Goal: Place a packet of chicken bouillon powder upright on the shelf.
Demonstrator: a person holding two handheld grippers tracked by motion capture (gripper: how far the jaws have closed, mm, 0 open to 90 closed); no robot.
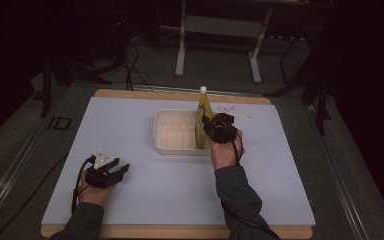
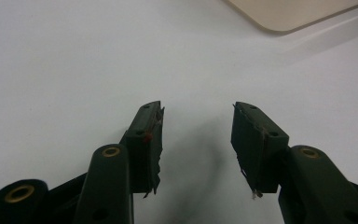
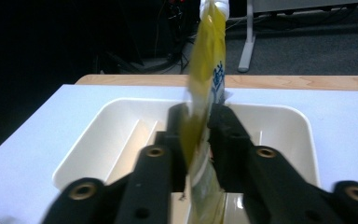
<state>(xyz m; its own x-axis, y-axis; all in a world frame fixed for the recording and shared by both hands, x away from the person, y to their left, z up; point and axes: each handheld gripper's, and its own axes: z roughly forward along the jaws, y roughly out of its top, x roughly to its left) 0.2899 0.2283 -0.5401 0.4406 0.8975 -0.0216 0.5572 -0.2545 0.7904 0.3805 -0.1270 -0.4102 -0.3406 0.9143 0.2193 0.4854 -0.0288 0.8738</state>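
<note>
1. Right hand-held gripper [image 3: 196, 140]: black jaws clamped on a flat, glossy yellow pouch [image 3: 207, 79] with a white cap, held upright over the near right end of the tray
2. Tray [image 1: 162, 145]: cream plastic, rectangular, rounded corners, ribbed floor, on the pale matte tabletop [image 1: 145, 195]
3. Left hand-held gripper [image 2: 196, 140]: jaws apart, nothing between, resting low on the tabletop well left of the tray
4. Beyond the wooden edge: a white metal stand [image 1: 220, 30] and dark cables on grey floor

Left gripper [image 2: 196, 140] jaws apart over white tabletop [image 2: 74, 60].
</note>
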